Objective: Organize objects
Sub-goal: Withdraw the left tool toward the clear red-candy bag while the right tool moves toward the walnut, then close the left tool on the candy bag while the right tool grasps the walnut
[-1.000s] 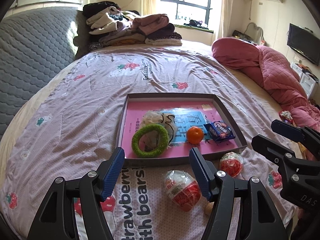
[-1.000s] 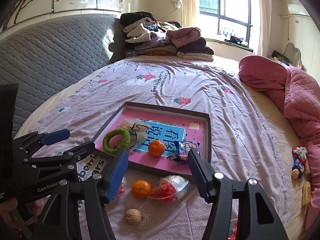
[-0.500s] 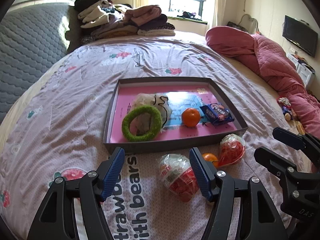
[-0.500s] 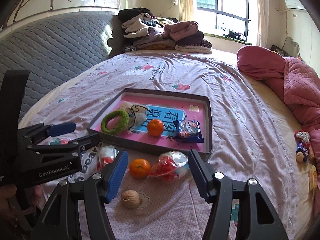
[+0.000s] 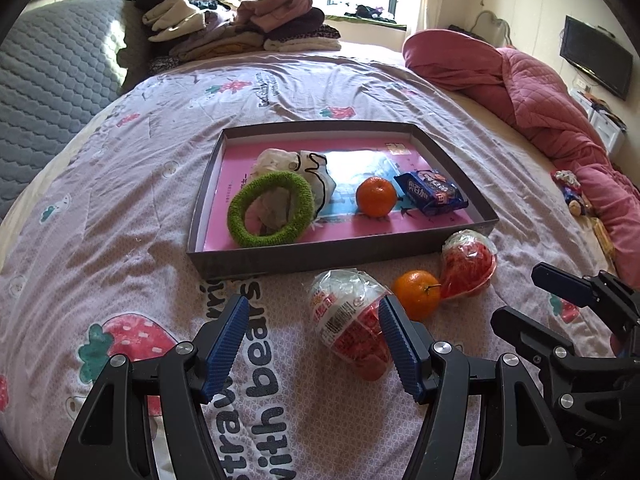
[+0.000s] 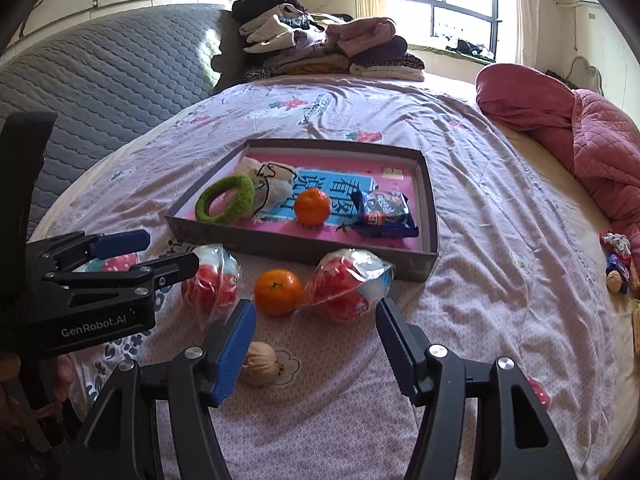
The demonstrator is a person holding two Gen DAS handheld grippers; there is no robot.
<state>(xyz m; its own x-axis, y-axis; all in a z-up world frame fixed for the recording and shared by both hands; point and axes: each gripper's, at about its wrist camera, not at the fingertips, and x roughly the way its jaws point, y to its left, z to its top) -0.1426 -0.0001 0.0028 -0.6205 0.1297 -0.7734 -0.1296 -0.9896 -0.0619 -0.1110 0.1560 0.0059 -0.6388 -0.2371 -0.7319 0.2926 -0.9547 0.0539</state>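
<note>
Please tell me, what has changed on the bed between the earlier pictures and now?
Both grippers came down closer to the loose things before the tray. The left gripper and right gripper took hold of nothing. Both stayed open; nothing on the bed shifted.

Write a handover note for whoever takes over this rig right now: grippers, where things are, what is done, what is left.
Left gripper: open, empty, over the near wrapped snack on the bedspread.
Right gripper: open, empty, fingers either side of the other wrapped snack and loose orange.
Done: tray already holds the green ring, a white cloth bag, an orange and a blue snack packet.
Left: both wrapped snacks, the loose orange and a walnut lie in front of the tray. More small items sit by the pink quilt.
</note>
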